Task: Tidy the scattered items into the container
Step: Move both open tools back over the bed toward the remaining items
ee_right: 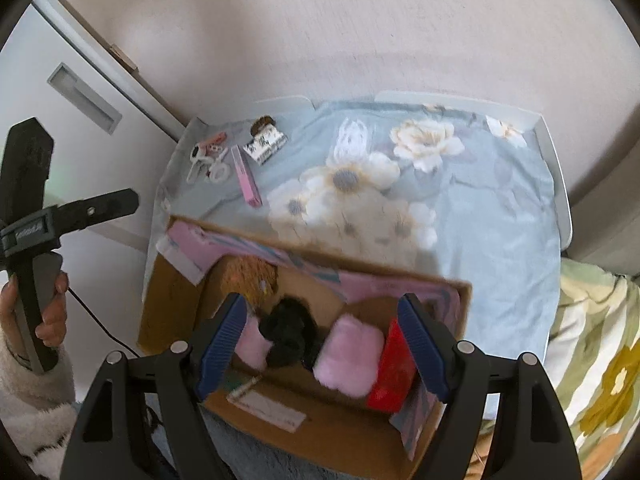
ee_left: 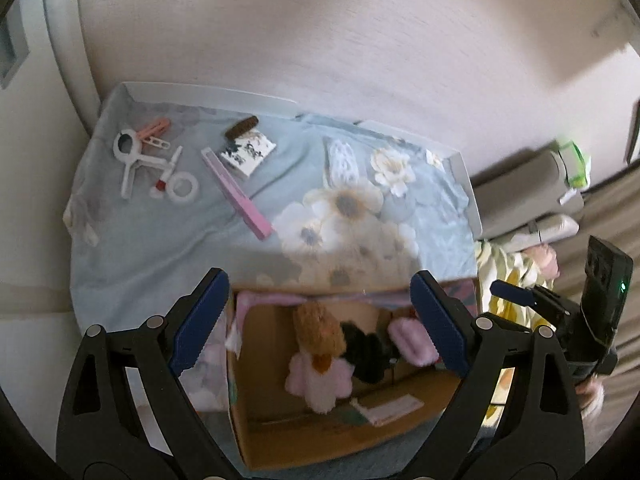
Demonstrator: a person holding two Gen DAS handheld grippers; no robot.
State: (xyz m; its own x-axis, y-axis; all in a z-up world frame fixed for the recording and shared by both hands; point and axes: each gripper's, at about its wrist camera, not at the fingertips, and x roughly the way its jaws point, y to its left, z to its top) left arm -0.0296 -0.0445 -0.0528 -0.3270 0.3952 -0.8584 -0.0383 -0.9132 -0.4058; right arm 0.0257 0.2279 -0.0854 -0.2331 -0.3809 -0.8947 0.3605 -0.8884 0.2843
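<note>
Cardboard box [ee_right: 320, 432]: matt brown, rough-cut edges, pink printed paper on flaps. Inside: fluffy pink plush [ee_right: 348, 356], black fuzzy fur item [ee_right: 288, 340], glossy red plastic pc [ee_right: 394, 376]. Floral cloth [ee_left: 160, 248] on table: soft, wrinkled, matt. White clips [ee_left: 136, 160]: smooth hard plastic. Pink strip [ee_left: 238, 196]: smooth, satin. Gripper pads [ee_left: 198, 320]: ribbed blue rubber-like, frames matt black plastic.

open cardboard box [ee_right: 448, 304] holds plush items [ee_right: 348, 356]; white clips [ee_left: 136, 160] lie scattered apart.
</note>
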